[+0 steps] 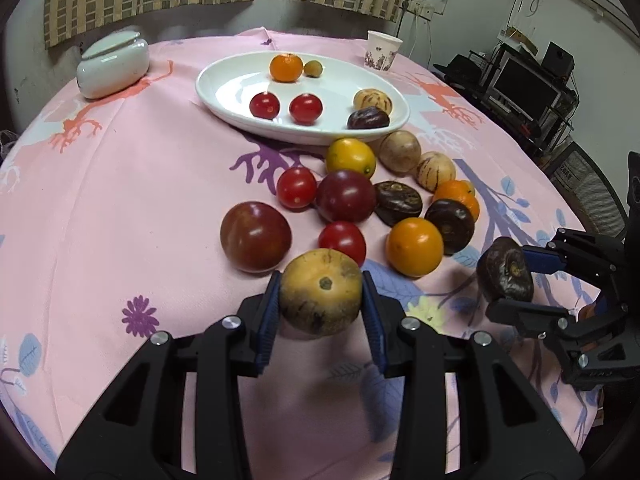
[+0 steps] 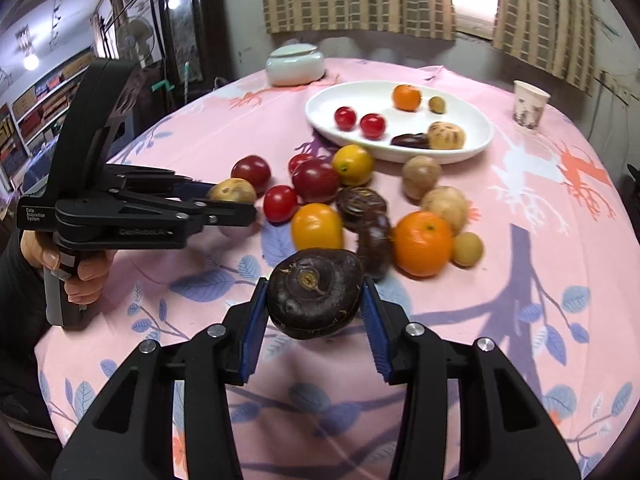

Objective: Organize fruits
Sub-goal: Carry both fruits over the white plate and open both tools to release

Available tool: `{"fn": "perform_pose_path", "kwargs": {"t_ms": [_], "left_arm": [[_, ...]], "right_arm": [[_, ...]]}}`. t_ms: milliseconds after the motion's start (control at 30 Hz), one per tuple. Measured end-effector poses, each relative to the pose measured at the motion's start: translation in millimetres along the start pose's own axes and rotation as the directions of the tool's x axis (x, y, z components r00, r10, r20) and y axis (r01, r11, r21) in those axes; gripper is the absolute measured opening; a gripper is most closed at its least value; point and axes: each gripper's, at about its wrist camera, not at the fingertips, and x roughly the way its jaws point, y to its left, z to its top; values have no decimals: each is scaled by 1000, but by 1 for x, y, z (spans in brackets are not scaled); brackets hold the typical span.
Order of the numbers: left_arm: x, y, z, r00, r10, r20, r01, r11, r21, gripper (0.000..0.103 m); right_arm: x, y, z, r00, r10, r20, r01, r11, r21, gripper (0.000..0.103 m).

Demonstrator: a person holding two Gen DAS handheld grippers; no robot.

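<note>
My left gripper [image 1: 321,300] is shut on a tan striped melon fruit [image 1: 320,291], held just above the pink cloth; from the right wrist view this gripper [image 2: 230,202] and the tan fruit [image 2: 232,191] show at the left. My right gripper [image 2: 314,300] is shut on a dark brown water chestnut [image 2: 314,293], which appears in the left wrist view [image 1: 505,275] at the right. A white oval plate [image 1: 240,84] at the back holds an orange, two red tomatoes, and three other fruits. Several loose fruits [image 1: 346,196] lie between the plate and the grippers.
A white lidded jar [image 1: 113,63] stands at the back left and a paper cup [image 1: 382,50] at the back right. A hand [image 2: 86,272] holds the left gripper's handle. The round table's edge [image 1: 592,216] curves off at the right.
</note>
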Motion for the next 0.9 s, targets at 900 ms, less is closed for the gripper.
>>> {"fn": "perform_pose_path", "kwargs": {"t_ms": [900], "left_arm": [[-18,9,125,995,52,89,-50,998,-32,39]], "right_arm": [[-2,-65,116,985,-83,151,90,995,-43,46]]}}
